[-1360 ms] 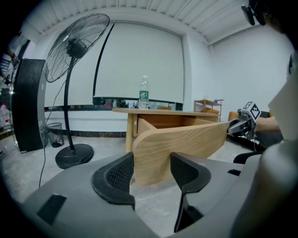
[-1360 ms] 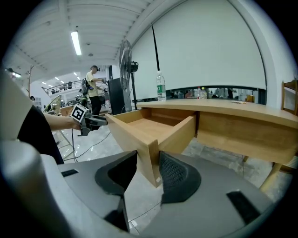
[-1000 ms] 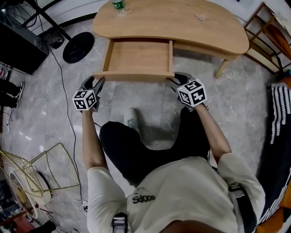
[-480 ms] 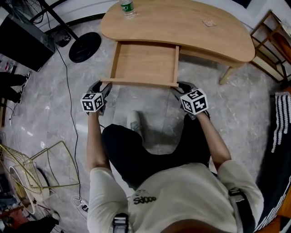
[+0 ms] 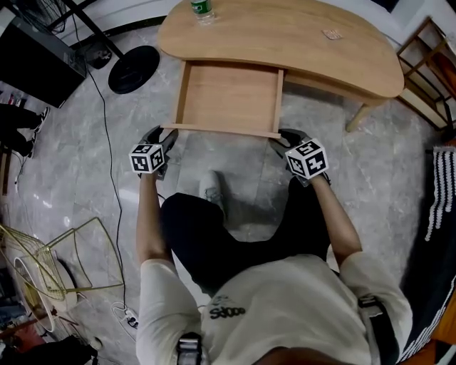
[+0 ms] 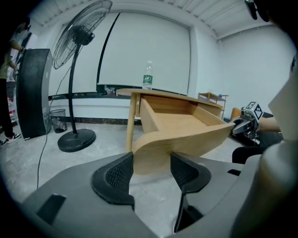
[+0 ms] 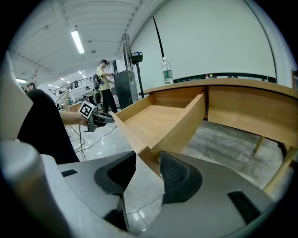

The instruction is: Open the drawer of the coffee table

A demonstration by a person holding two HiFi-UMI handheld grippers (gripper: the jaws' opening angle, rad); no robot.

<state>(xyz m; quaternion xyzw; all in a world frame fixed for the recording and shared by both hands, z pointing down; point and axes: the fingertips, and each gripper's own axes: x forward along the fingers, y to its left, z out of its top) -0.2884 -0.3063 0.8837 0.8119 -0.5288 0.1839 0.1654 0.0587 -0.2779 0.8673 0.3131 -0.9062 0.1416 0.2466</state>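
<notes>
Grey stone-tile floor (image 5: 385, 164), indoor room. One coffee table (image 5: 285, 36); its one drawer (image 5: 228, 100) stood pulled well out toward the person. One bottle (image 5: 201, 8) stood at the tabletop's far edge.

Two tools: left gripper (image 5: 165, 135) and right gripper (image 5: 285, 137), one at each end of the drawer front. Forearms were outstretched, tips angled slightly down. Both jaw pairs were spread, a front corner between them, unpinched. One pedestal fan (image 5: 134, 69) stood left of the table.

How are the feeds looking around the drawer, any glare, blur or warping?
Head view: sharp, evenly lit, mild sheen on the floor, edges bowed. Left gripper view: heavy fisheye, black corners, bright wall behind, drawer crisp. Right gripper view: same warping, ceiling light blown out, no blur.
</notes>
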